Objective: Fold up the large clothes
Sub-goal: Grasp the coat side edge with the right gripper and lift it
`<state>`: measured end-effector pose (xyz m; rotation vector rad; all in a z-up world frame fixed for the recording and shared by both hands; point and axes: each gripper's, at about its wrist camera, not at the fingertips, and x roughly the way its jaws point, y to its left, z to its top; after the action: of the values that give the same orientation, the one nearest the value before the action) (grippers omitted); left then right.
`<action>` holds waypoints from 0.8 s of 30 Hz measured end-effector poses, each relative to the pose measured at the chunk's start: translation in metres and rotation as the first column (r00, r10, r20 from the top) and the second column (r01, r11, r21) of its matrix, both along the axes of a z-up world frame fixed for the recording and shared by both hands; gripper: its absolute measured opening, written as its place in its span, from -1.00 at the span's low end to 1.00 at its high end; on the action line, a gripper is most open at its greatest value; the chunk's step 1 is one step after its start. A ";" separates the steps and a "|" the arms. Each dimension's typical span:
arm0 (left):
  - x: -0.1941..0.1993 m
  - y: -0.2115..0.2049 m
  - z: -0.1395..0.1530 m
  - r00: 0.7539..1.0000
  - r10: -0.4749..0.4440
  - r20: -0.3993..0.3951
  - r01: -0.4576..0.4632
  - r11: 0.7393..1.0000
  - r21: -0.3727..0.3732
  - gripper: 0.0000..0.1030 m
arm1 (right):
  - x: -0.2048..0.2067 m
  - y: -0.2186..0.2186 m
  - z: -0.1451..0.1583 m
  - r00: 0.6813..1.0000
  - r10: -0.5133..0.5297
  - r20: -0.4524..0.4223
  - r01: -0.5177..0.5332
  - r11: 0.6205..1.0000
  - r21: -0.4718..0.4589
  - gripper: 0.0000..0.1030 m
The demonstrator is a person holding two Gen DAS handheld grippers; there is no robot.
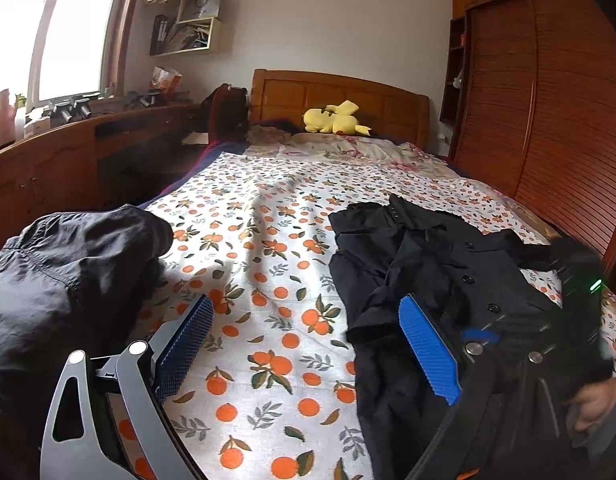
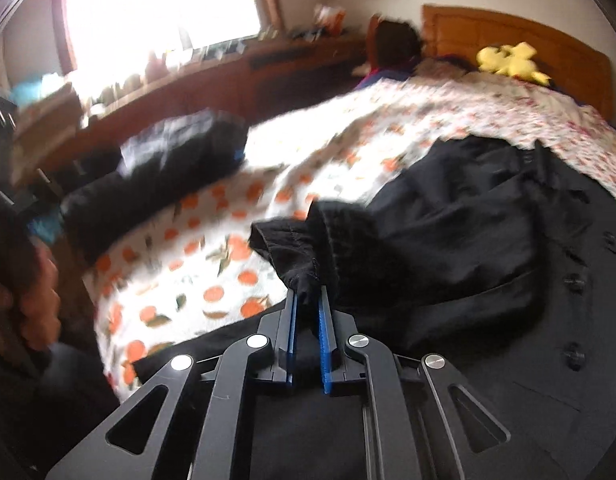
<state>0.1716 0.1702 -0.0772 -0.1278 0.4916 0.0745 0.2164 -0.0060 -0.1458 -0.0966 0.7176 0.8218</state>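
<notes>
Right wrist view: right gripper (image 2: pixel 306 300) is clamped on a bunched fold of the black coat (image 2: pixel 459 224). The cloth pokes up out of the pad tips, pinched between the blue pads (image 2: pixel 323 344), and is lifted a bit off the orange-print sheet (image 2: pixel 212 248). The rest of the coat spreads to the right and under the gripper body, with its button row (image 2: pixel 573 280) along the right edge. The frame is motion-blurred.

A second dark garment (image 2: pixel 168 164) lies apart at the left edge of the bed. A hand (image 2: pixel 36 300) is at far left in this view.

Left wrist view: left gripper (image 1: pixel 308 344) has its jaws spread wide with nothing between them, only bare sheet (image 1: pixel 268 264) in the gap. The coat (image 1: pixel 427 256) lies crumpled to the right; the right-hand blue pad (image 1: pixel 427 350) sits in front of its edge, and I can't tell if they touch. The dark grey garment (image 1: pixel 68 264) is heaped just left of the left-hand pad (image 1: pixel 184 344), and I can't tell if they touch either.

The right gripper's body (image 1: pixel 563 320) and the hand (image 1: pixel 591 408) holding it sit at the right edge over the coat.

Yellow plush (image 1: pixel 333 118) is by the wooden headboard (image 1: pixel 339 96), well away.
</notes>
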 end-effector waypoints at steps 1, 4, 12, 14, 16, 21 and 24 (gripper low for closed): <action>0.001 -0.002 0.000 1.000 -0.005 0.000 0.005 1.000 -0.001 0.85 | -0.002 -0.011 0.005 1.000 -0.013 0.001 0.013 1.000 0.021 -0.85; 0.003 -0.013 0.000 1.000 -0.025 0.000 0.025 1.000 0.003 0.85 | -0.008 -0.051 0.024 0.997 -0.079 0.024 0.077 0.994 0.080 -0.85; 0.013 -0.041 0.000 0.997 -0.075 0.002 0.075 0.997 0.003 0.86 | -0.010 -0.120 0.053 0.967 -0.241 0.088 0.227 0.963 0.144 -0.85; 0.017 -0.050 0.000 0.996 -0.089 0.001 0.089 0.996 0.004 0.86 | -0.009 -0.131 0.056 0.953 -0.284 0.101 0.266 0.950 0.162 -0.85; 0.020 -0.059 0.000 0.995 -0.103 0.002 0.103 0.995 0.008 0.87 | -0.009 -0.144 0.058 0.934 -0.338 0.117 0.315 0.933 0.175 -0.85; 0.032 -0.082 -0.002 0.990 -0.142 0.000 0.142 0.990 -0.002 0.87 | 0.001 -0.171 0.054 0.888 -0.443 0.123 0.423 0.892 0.159 -0.85; 0.037 -0.094 -0.003 0.987 -0.162 -0.004 0.162 0.987 0.001 0.87 | 0.004 -0.184 0.047 0.855 -0.500 0.139 0.488 0.865 0.114 -0.85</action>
<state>0.2082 0.0761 -0.0807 -0.0854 0.5046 -0.0843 0.2203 -0.1899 -0.0986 0.0881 0.5191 0.3367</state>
